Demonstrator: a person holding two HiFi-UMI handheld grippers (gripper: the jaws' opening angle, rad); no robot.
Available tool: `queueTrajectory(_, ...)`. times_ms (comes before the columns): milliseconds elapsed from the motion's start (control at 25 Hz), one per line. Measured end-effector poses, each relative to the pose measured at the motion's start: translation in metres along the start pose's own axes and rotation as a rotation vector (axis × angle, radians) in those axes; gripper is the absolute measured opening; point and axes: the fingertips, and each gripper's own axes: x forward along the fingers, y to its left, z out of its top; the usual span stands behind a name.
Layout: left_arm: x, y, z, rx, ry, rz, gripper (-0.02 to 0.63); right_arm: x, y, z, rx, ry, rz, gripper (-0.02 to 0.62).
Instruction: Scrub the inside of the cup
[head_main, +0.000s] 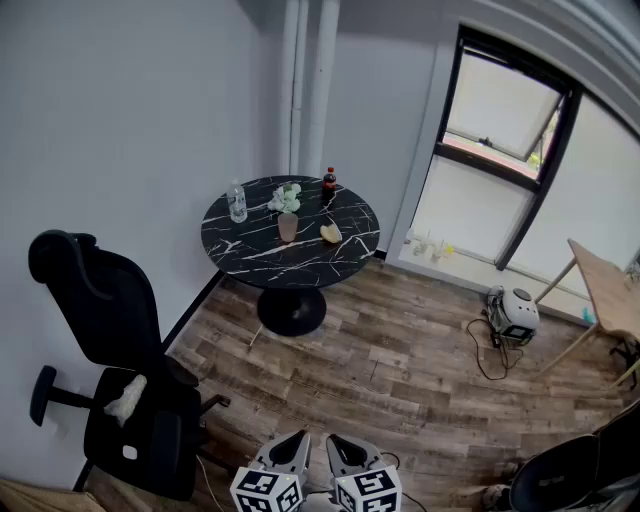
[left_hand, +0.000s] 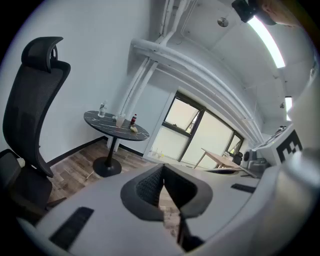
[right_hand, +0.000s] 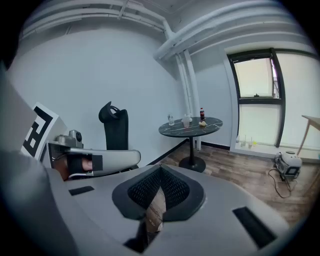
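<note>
**Both grippers shut and empty, cup well apart on the far table**

The cup (head_main: 288, 226) is small in every view, and its inside cannot be made out; it stands upright near the middle of the round black table (head_main: 250, 247), well apart from both grippers. Beside it lies a yellowish thing (head_main: 330, 233), too small to name; behind it is a pale green clump (head_main: 287, 198), just as hard to read. A clear bottle (head_main: 237, 203) stands at the table's left edge; a dark bottle with a red cap (head_main: 328, 186) stands at the back.

The head view's bottom edge cuts off the left gripper (head_main: 297, 438) and the right gripper (head_main: 338, 441), side by side above the wooden floor; only their marker cubes and tips show. In each gripper view the jaws meet in a closed wedge with nothing between them, left (left_hand: 162, 189) and right (right_hand: 159, 194).

A black office chair (head_main: 110, 330) stands at the left against the wall, a white cloth (head_main: 127, 397) on its seat. A small white appliance (head_main: 515, 313) sits on the floor under the window (head_main: 500, 110), its cable trailing. A wooden table (head_main: 608, 292) is cut off at the right edge.
</note>
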Motion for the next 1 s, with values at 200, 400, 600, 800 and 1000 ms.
queueTrajectory(200, 0.008, 0.009, 0.002, 0.002, 0.014, -0.02, 0.011, 0.012, -0.002, 0.002, 0.001, 0.013, -0.018, 0.034)
queueTrajectory(400, 0.023, 0.018, 0.009, 0.008, 0.024, -0.039, 0.011, 0.027, -0.003, 0.009, 0.003, 0.008, -0.011, 0.034)
queueTrajectory(600, 0.039, 0.037, 0.024, -0.005, 0.025, -0.049, 0.009, 0.05, -0.011, 0.018, 0.063, 0.014, 0.003, 0.035)
queueTrajectory(800, 0.063, 0.066, 0.046, 0.001, 0.019, -0.061, 0.011, 0.081, -0.022, 0.042, 0.106, -0.043, -0.003, 0.035)
queueTrajectory(1000, 0.086, 0.087, 0.064, 0.029, 0.04, -0.089, 0.011, 0.115, -0.023, 0.06, 0.067, -0.042, -0.009, 0.035)
